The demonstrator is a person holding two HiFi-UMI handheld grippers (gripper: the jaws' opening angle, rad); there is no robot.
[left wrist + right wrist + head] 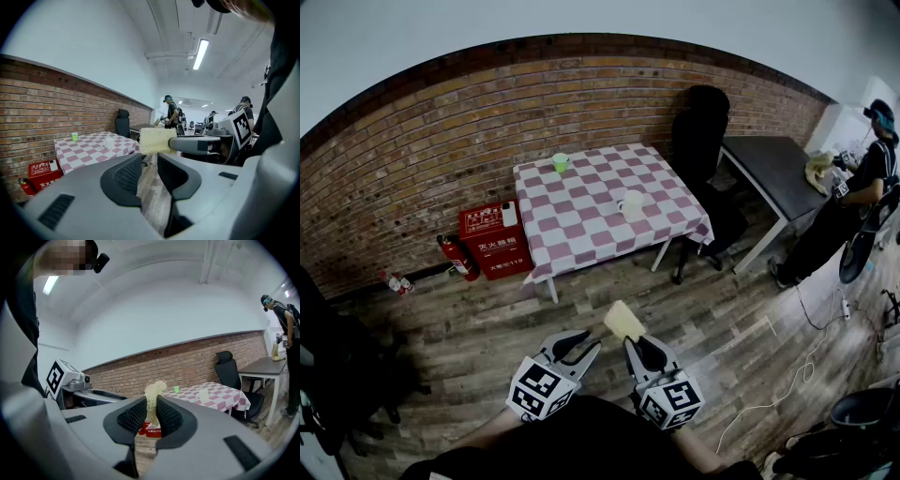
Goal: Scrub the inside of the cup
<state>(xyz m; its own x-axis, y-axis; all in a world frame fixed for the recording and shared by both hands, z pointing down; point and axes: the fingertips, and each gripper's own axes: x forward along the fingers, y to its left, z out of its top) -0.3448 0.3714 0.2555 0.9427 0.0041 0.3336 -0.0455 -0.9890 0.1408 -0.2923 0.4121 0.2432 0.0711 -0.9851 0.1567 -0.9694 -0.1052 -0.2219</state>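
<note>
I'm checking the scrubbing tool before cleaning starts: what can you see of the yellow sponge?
The sponge is a pale yellow, flat, roughly rectangular pad with a coarse, fibrous look. The right gripper clamps its near end between its jaws, and the rest sticks out past them. It hangs in the air over the wooden floor, well short of the checkered table. Nothing else touches it.

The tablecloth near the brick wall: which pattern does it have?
The tablecloth is checked, pink and white; the head view shows it best.
</note>
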